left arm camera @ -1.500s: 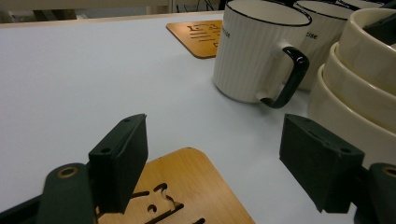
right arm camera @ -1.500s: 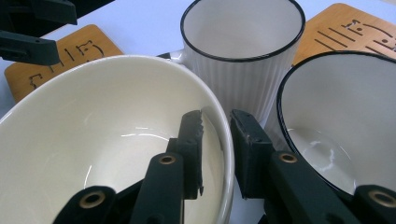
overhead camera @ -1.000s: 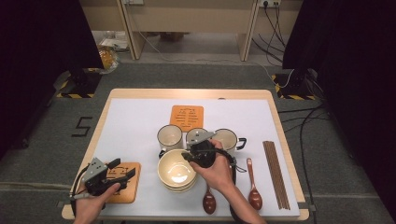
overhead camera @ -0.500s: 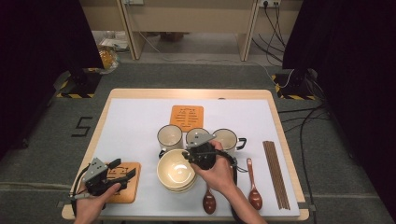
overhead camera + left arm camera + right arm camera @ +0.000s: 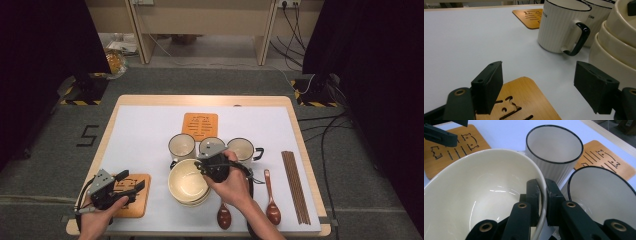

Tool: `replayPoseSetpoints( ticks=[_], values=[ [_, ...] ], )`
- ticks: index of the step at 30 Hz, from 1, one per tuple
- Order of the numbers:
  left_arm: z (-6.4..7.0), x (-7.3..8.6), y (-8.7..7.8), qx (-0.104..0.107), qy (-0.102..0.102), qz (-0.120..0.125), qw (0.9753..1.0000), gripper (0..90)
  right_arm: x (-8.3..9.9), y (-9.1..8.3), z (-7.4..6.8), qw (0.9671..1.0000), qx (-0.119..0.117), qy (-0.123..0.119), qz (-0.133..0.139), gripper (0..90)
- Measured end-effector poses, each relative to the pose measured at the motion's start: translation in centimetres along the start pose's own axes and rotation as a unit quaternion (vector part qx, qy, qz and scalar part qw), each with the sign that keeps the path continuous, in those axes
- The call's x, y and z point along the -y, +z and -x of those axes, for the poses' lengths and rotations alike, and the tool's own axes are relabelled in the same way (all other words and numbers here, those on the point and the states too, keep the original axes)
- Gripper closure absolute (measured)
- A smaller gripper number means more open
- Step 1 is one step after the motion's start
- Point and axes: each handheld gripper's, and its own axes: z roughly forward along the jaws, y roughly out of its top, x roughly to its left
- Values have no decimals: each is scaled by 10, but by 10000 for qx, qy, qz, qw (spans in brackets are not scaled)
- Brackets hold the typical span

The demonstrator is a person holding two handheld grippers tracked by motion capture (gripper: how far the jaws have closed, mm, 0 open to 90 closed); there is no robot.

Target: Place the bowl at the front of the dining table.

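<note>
Bowl (image 5: 481,195) atop three stacked: right hand-held gripper (image 5: 543,202) clamps its rim; left (image 5: 541,87) gapes.

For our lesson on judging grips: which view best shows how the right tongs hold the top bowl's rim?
The right gripper view: the right tongs pinch the top bowl at its rim, one jaw inside, one outside. The high view shows the hand covering the grip; the left gripper view shows just the stack's side.

Cream bowl (image 5: 188,183), glossy and empty, upright on top of a stack of like bowls, just in front of the left-hand white mug (image 5: 181,146), rim pinched.
</note>
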Motion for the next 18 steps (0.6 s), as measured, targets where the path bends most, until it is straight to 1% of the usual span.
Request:
replayPoseSetpoints(
  ticks=[2,3,5,6,7,11,18],
  values=[
    [0,0,0,1,1,2,10000,229,-1,-1,-1,10000,55,-63,36,831],
    [0,0,0,5,5,17,10000,229,-1,-1,-2,10000,64,-40,34,831],
    [0,0,0,-4,9,28,10000,229,-2,-2,-3,9998,104,-125,73,831],
    [0,0,-1,-16,9,24,10000,229,-2,-3,-4,9999,123,-93,79,831],
    [0,0,-1,-20,0,29,10000,229,-2,-3,-4,9997,152,-154,108,831],
    [-1,0,-1,-17,-14,59,10000,229,-2,-6,-6,9995,214,-127,181,831],
    [-1,0,-1,-29,-20,49,10000,228,-6,-16,-1,9985,327,-48,436,830]
  ],
)
